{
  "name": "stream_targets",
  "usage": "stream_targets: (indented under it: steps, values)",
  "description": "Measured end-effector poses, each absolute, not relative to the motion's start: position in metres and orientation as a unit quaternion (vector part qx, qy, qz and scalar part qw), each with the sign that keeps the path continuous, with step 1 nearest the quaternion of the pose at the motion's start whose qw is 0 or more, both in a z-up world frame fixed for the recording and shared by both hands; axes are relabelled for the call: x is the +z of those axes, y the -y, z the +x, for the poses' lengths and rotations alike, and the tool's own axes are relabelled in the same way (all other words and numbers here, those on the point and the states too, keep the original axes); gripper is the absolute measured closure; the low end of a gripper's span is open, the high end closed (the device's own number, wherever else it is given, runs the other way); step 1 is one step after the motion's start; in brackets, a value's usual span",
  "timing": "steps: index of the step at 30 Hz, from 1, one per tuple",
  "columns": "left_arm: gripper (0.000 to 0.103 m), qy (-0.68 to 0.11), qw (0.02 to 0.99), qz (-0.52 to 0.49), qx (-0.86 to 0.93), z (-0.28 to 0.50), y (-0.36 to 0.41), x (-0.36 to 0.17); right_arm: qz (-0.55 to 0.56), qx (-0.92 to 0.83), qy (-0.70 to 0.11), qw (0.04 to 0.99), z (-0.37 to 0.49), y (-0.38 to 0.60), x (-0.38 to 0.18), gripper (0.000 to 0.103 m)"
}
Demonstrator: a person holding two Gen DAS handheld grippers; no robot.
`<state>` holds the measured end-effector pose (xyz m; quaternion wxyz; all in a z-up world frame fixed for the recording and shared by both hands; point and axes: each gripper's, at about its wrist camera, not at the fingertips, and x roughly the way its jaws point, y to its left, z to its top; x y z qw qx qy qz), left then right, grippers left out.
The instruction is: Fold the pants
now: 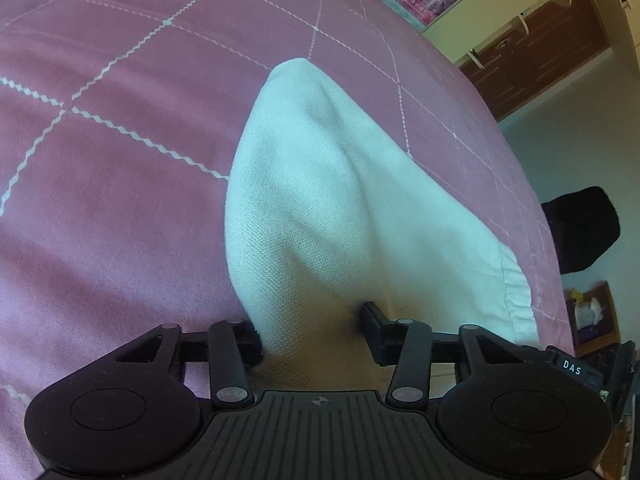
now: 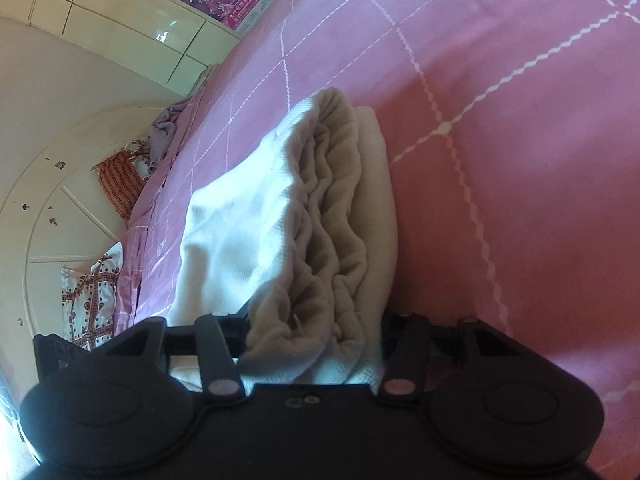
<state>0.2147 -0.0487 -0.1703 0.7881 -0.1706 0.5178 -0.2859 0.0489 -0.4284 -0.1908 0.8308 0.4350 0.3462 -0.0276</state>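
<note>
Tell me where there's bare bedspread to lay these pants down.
Left wrist view: the pink quilted bedspread lies bare left of and beyond the white knit pants. Right wrist view: bare bedspread right of the pants' gathered waistband. Crowded: the far bed edge by the patterned pillows and the crumpled lilac cloth.

Left gripper [image 1: 312, 332] fingertips vanish under the white pants [image 1: 320, 200], so the grip is unclear. Right gripper [image 2: 312, 344] pads are buried in the bunched waistband [image 2: 332, 216]. A dark object [image 1: 580, 228] past the bed's edge stays unidentifiable.
</note>
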Motion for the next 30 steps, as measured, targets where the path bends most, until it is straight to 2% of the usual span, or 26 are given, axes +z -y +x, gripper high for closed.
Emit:
stream_targets:
  steps: [2, 5, 9, 12, 22, 30]
  values:
    - [0.067, -0.502, 0.809, -0.125, -0.280, 0.205, 0.057, -0.157, 0.415, -0.037, -0.350, 0.839, 0.051, 0.421, -0.186, 0.060]
    - [0.070, -0.478, 0.833, -0.065, -0.271, 0.194, 0.072, -0.137, 0.389, -0.046, -0.343, 0.854, 0.049, 0.409, -0.173, 0.062]
    - [0.073, -0.442, 0.856, -0.022, -0.268, 0.180, 0.087, -0.112, 0.415, -0.024, -0.311, 0.854, 0.048, 0.407, -0.156, 0.063]
    - [0.084, -0.400, 0.877, -0.007, -0.265, 0.172, 0.093, -0.088, 0.422, 0.002, -0.288, 0.860, 0.051, 0.403, -0.136, 0.063]
    - [0.085, -0.338, 0.906, -0.026, -0.252, 0.201, 0.095, -0.037, 0.438, 0.057, -0.203, 0.874, 0.074, 0.407, -0.075, 0.063]
    - [0.085, -0.317, 0.920, -0.030, -0.229, 0.258, 0.117, -0.030, 0.423, 0.070, -0.175, 0.886, 0.125, 0.427, -0.050, 0.063]
